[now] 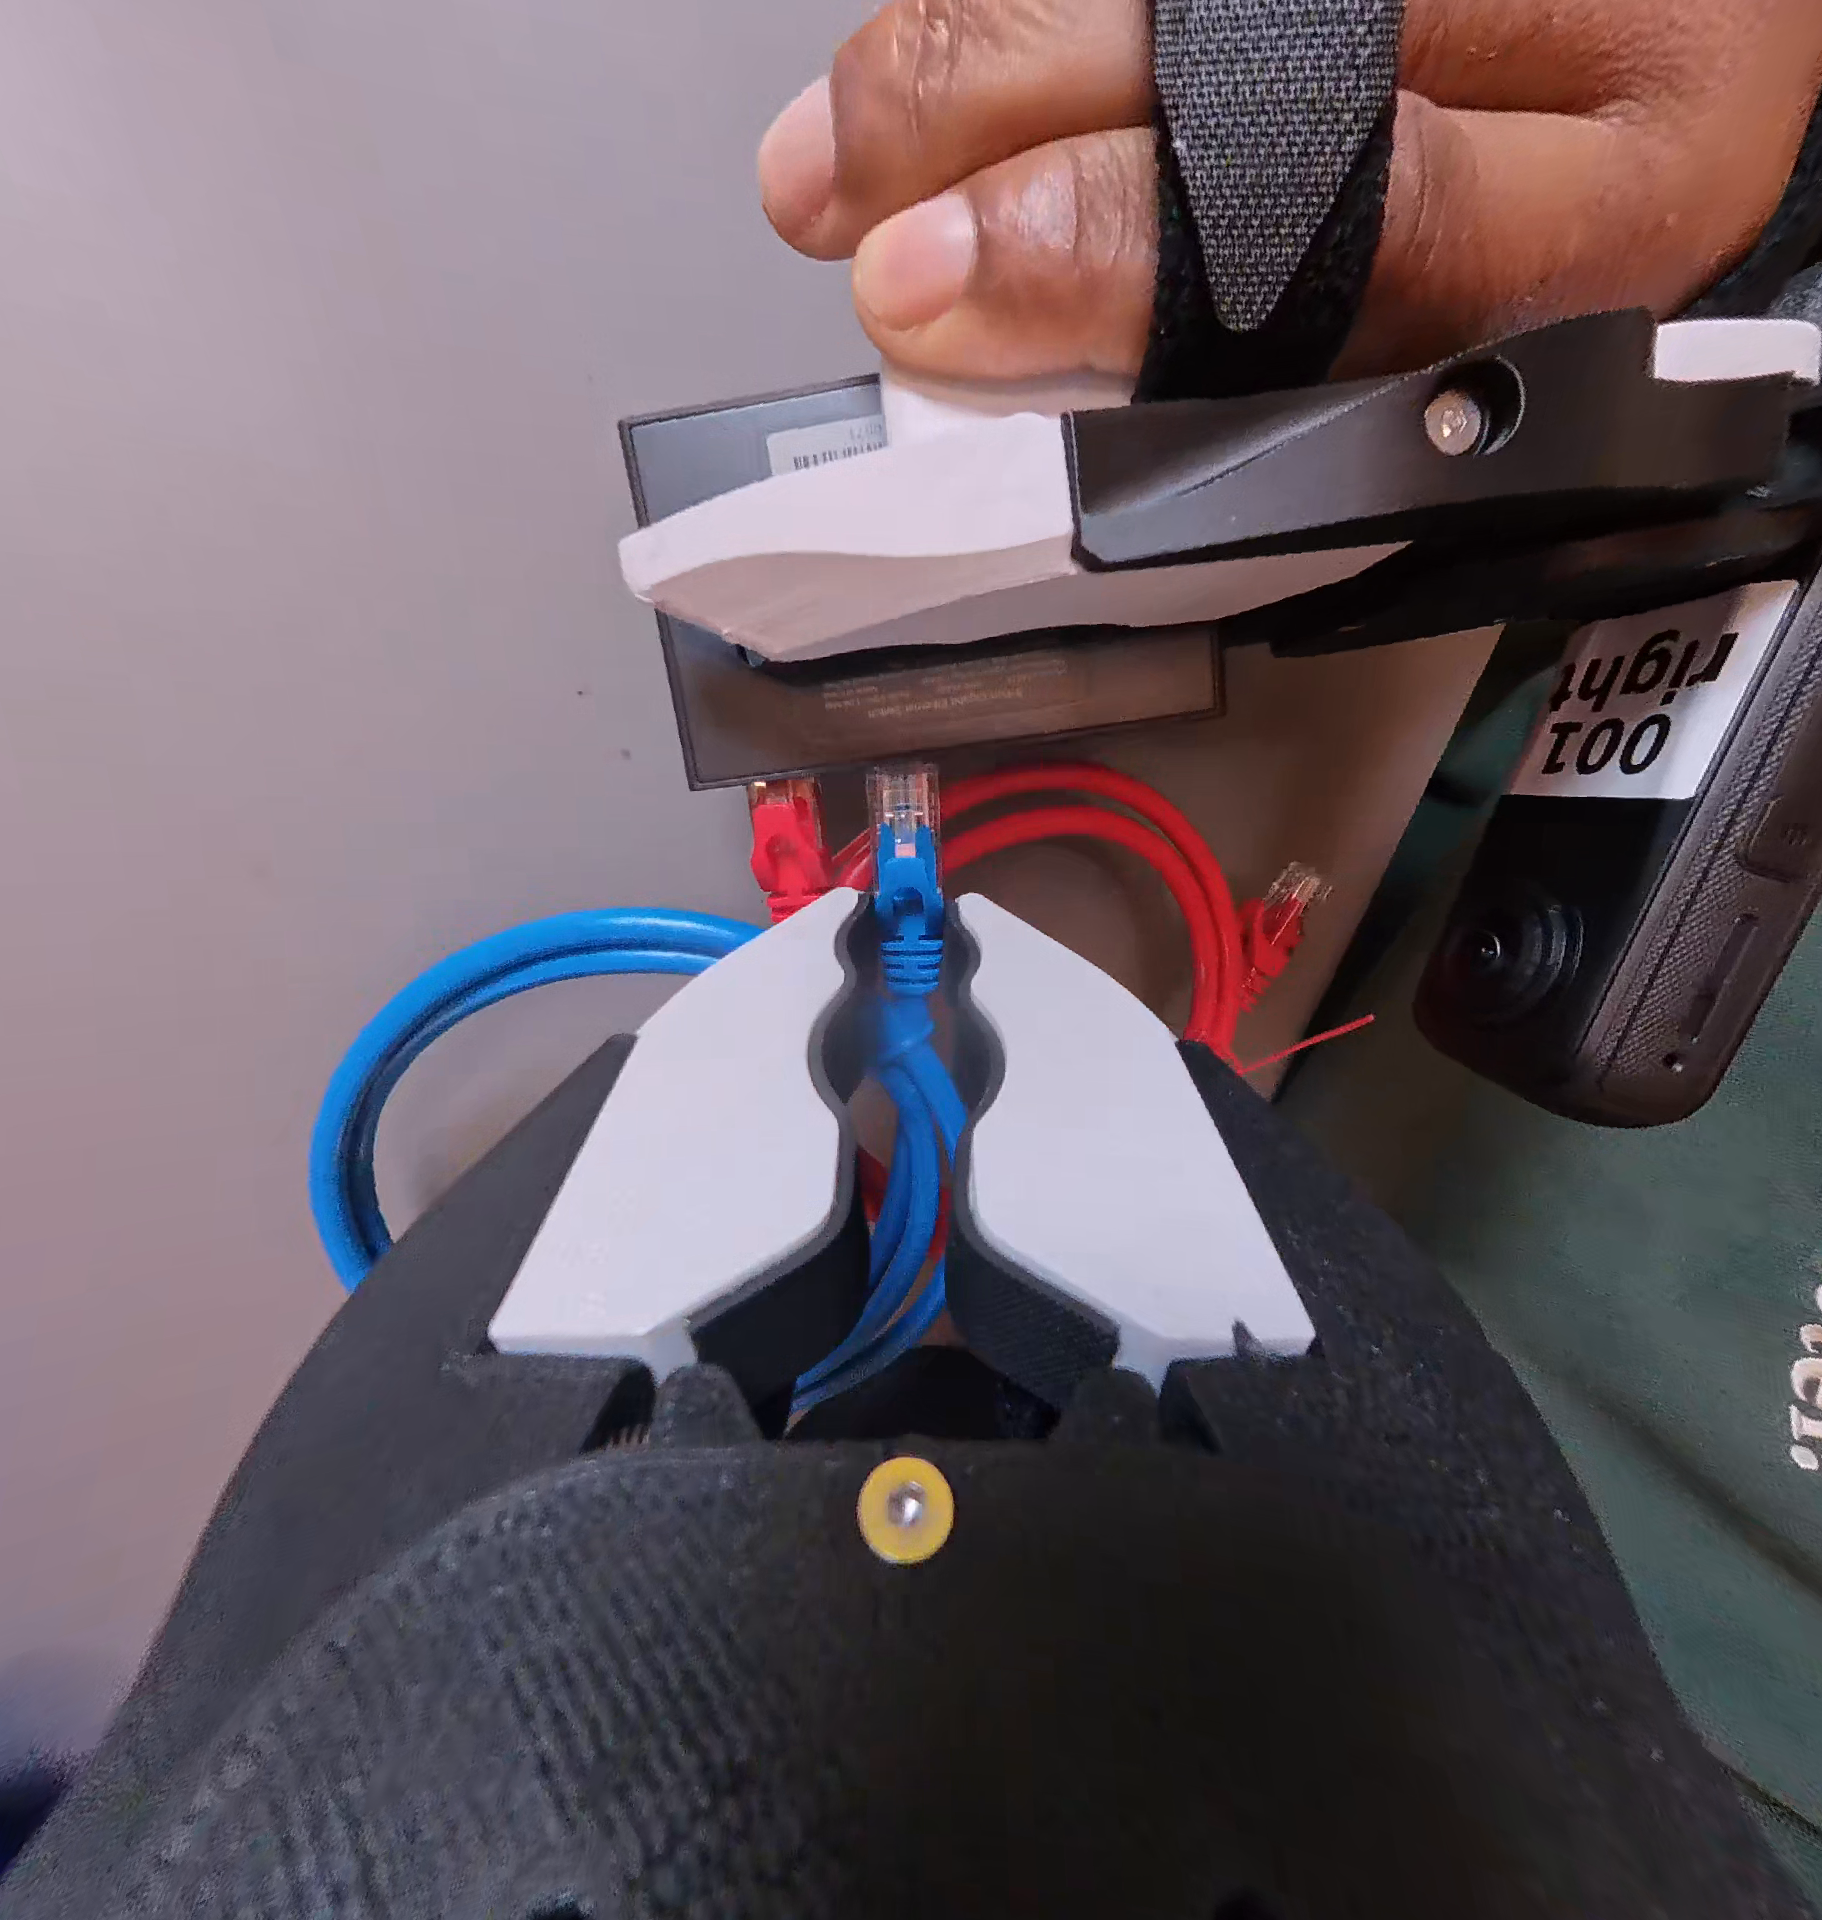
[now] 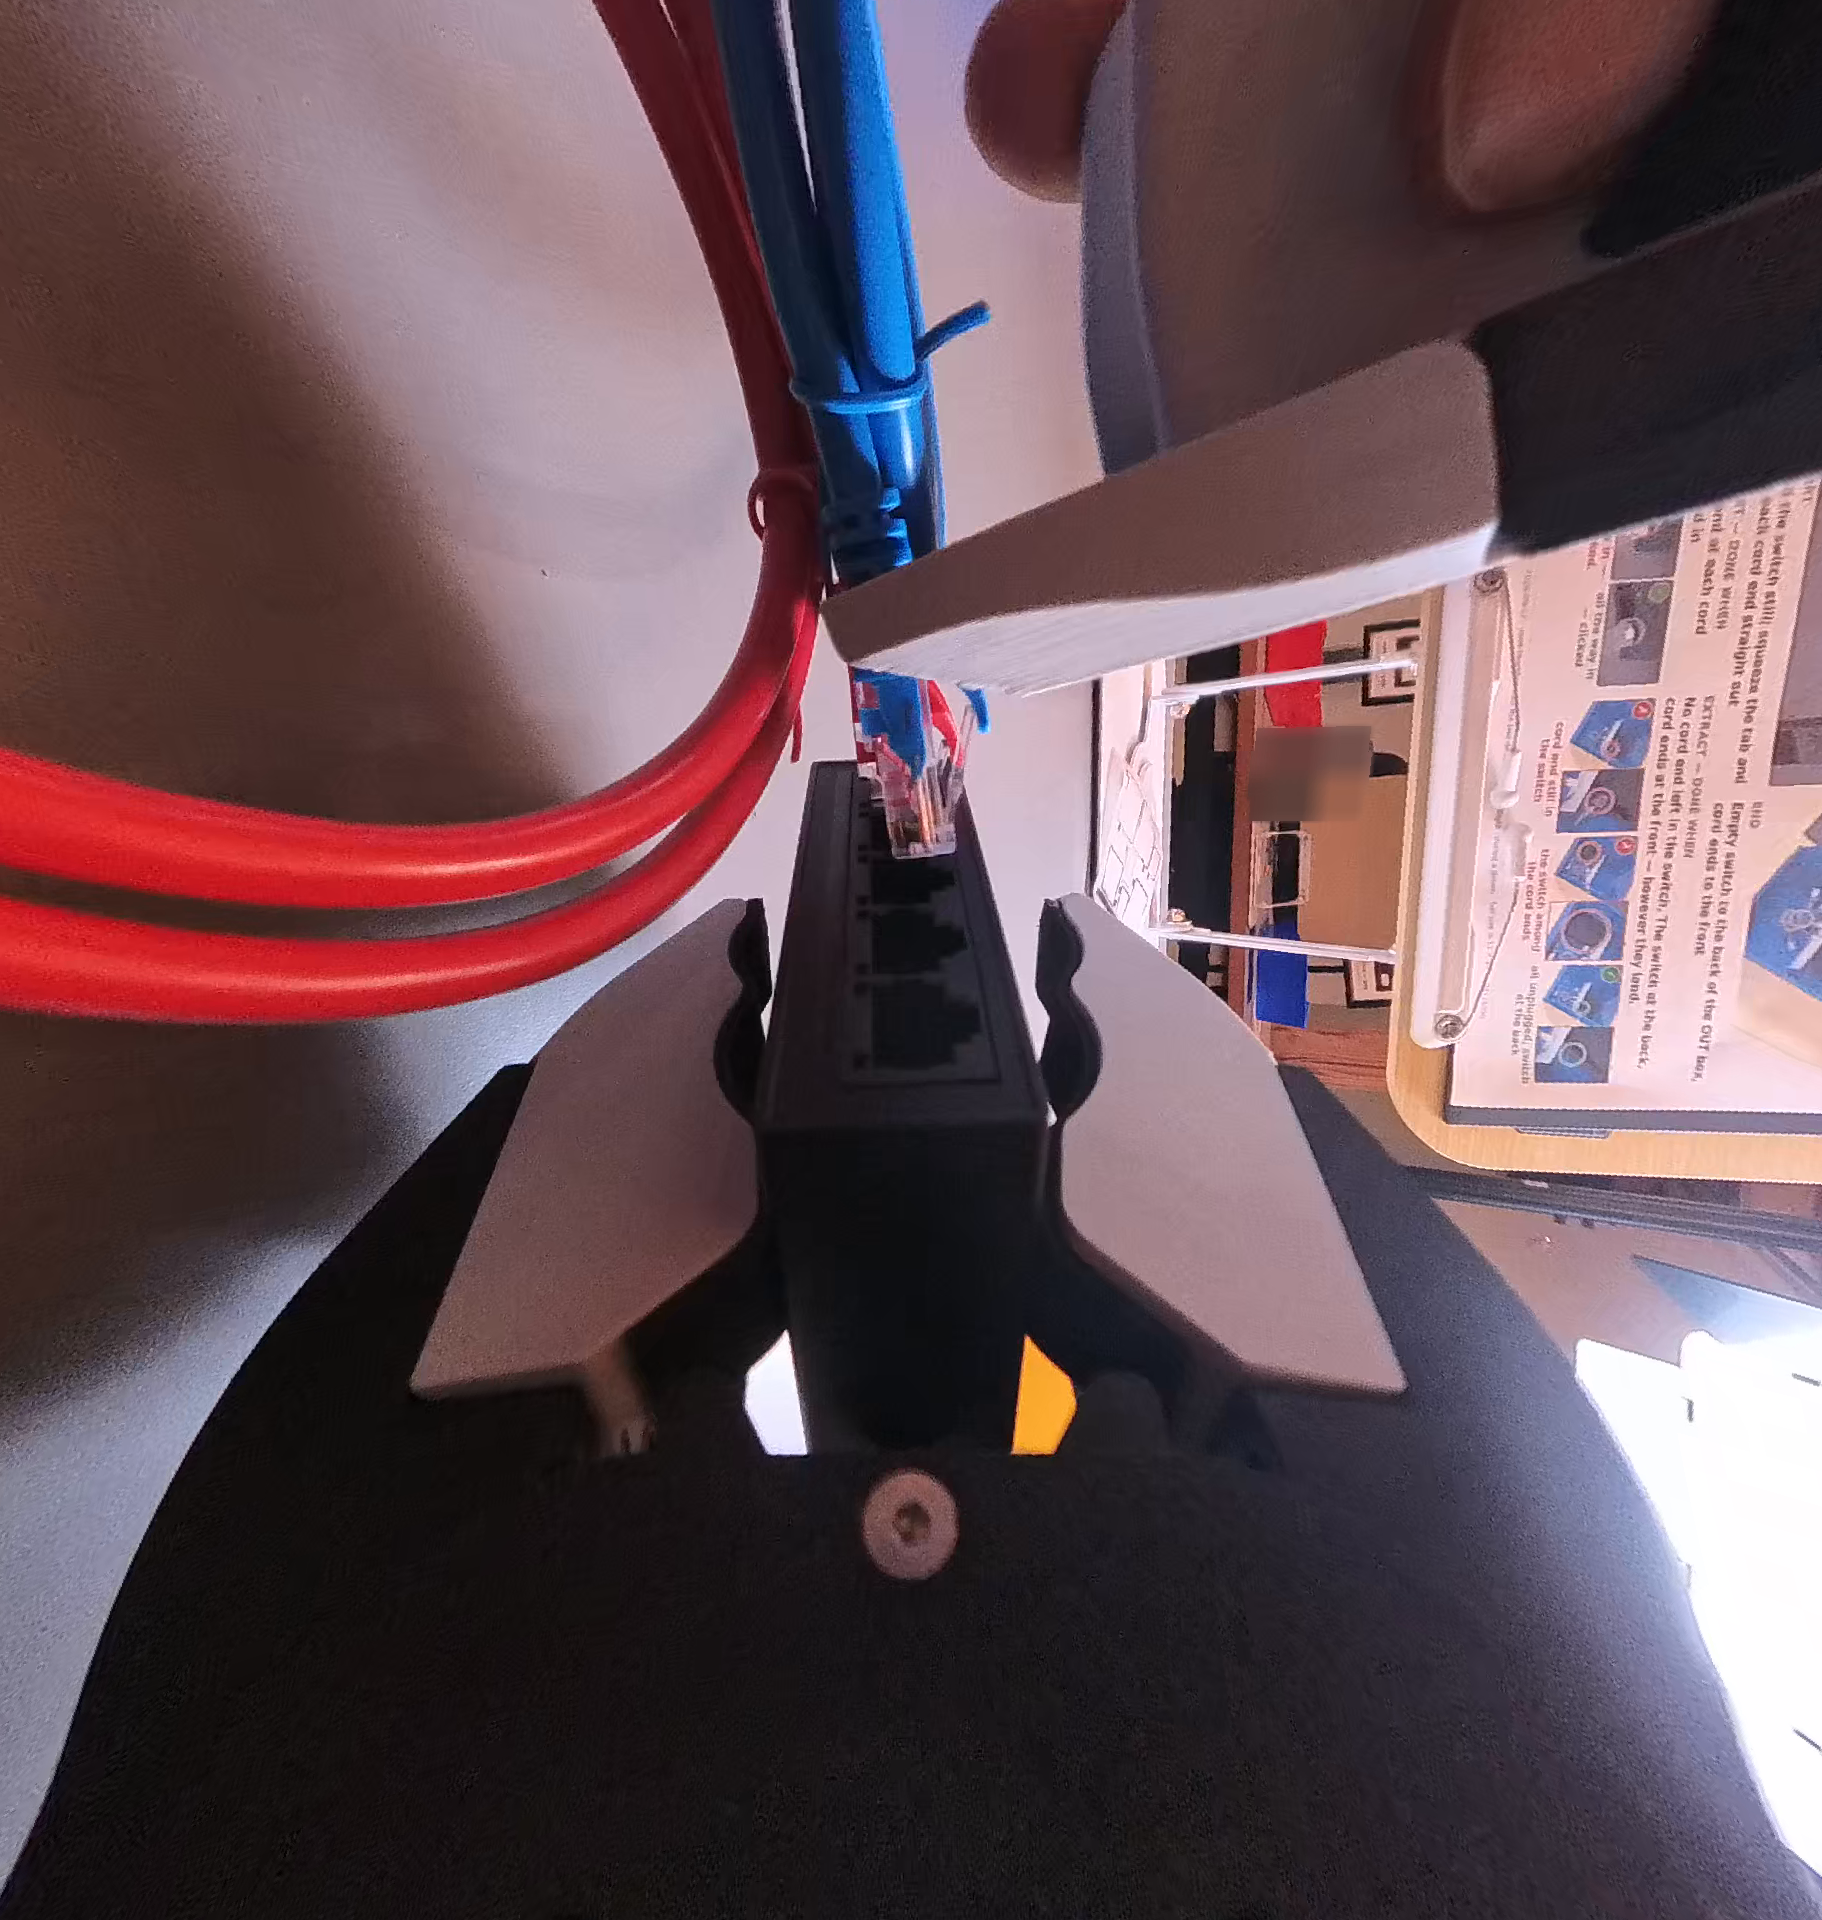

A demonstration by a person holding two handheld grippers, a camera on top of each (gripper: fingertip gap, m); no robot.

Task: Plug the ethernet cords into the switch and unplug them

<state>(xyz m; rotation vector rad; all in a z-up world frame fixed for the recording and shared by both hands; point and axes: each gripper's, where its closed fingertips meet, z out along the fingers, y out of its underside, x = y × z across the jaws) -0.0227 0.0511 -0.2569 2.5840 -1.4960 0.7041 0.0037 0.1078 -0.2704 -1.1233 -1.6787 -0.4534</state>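
In the left wrist view, my left gripper (image 1: 907, 935) is shut on the blue boot of the blue ethernet cord (image 1: 419, 1039). Its clear plug (image 1: 902, 795) has its tip at a port mouth of the black switch (image 1: 948, 717), with most of the plug outside. A red plug (image 1: 782, 831) sits in the neighbouring port. A second red plug (image 1: 1291, 894) hangs loose. In the right wrist view, my right gripper (image 2: 902, 935) is shut on the switch (image 2: 902, 1143), port row facing up. The blue cord's plug (image 2: 922, 810) meets a far port.
Red cord loops (image 2: 367, 883) hang left of the switch. The left gripper's white finger (image 2: 1146, 582) crosses above the ports. A printed sheet on a wooden board (image 2: 1613, 831) stands at the right. A person's green shirt (image 1: 1613, 1351) is close at the right. Left tips to right tips: about 6 centimetres.
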